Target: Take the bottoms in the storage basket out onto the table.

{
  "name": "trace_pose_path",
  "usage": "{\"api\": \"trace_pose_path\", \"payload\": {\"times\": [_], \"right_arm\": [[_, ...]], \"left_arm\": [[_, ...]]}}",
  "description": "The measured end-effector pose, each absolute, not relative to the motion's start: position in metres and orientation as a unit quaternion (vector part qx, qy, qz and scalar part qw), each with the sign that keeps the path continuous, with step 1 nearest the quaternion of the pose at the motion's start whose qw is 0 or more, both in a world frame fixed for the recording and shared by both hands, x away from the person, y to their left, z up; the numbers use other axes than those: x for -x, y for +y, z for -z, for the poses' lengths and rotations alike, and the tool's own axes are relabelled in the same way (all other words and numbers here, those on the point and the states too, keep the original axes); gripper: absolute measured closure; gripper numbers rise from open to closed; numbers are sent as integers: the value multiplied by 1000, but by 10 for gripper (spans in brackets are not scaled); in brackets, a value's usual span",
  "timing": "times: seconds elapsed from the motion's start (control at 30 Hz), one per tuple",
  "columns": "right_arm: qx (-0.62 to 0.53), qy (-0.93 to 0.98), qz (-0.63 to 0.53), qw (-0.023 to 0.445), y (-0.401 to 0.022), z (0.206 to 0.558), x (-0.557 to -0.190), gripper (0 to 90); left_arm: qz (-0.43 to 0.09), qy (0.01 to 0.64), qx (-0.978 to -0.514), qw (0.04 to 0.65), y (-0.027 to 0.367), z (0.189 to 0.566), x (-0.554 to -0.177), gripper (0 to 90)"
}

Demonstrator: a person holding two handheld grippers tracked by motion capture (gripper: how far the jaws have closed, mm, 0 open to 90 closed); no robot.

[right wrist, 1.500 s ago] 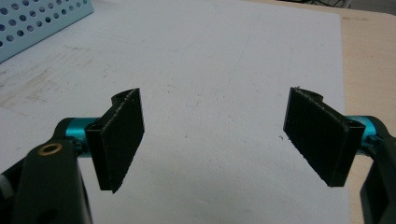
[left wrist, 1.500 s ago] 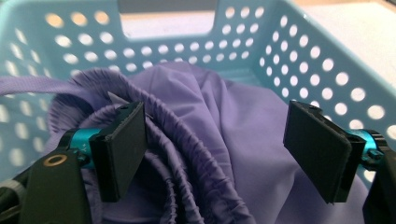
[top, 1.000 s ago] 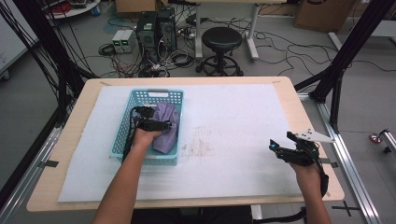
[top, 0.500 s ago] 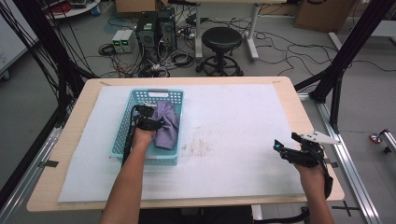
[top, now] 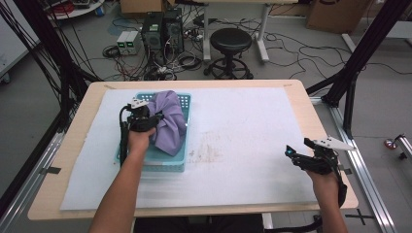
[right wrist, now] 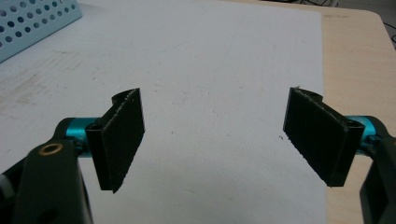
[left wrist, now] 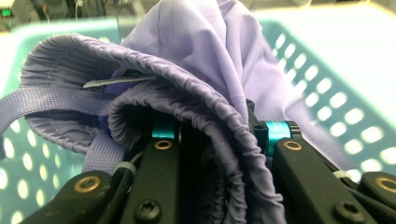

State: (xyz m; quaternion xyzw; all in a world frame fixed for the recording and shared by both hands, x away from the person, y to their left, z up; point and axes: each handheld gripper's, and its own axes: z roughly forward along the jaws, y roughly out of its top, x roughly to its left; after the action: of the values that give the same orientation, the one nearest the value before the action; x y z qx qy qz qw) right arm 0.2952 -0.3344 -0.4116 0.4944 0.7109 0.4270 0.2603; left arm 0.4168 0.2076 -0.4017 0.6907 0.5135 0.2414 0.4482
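From the high view, the left claw point(top: 145, 118) is clenched on a lilac cloth bag point(top: 169, 121) and holds it bunched above the turquoise basket point(top: 160, 162) at the left of the white mat point(top: 243, 141) that covers the desk point(top: 301, 92); its jaws have just been closing, with the gathered fabric between them. The cloth hangs in loose folds down towards the basket floor, which suggests a light, limp thing that will sag and swing rather than keep any shape. The right claw point(top: 297, 156) hovers released over the mat's right edge, well apart from the basket. In the left gripper view, the cloth bag point(left wrist: 224, 70) shows a ruched, elasticated hem pinched between the two black jaws, with a woven strap point(left wrist: 51, 100) looping off to the left and a small label tucked under the hem. That thick gathered hem looks like the surest place to take hold, since the smooth thin fabric above it would likely slip; the strap is a second option, though it may snag on the perforated basket wall point(left wrist: 336, 107). In the right gripper view, the right claw point(right wrist: 212, 135) stands wide apart with nothing between its pads, the bare mat point(right wrist: 210, 56) beneath it and a corner of the basket point(right wrist: 32, 18) at the upper left.
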Motion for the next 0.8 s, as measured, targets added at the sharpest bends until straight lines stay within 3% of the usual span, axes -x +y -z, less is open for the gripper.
{"api": "trace_pose_path", "payload": {"times": [0.47, 0.8], "right_arm": [[-492, 711, -430, 258, -333, 411, -296, 206], [-491, 712, -431, 258, -332, 411, -296, 206]], "left_arm": [[-267, 462, -661, 528, 212, 347, -407, 744], [-261, 388, -647, 602, 189, 298, -402, 743]]}}
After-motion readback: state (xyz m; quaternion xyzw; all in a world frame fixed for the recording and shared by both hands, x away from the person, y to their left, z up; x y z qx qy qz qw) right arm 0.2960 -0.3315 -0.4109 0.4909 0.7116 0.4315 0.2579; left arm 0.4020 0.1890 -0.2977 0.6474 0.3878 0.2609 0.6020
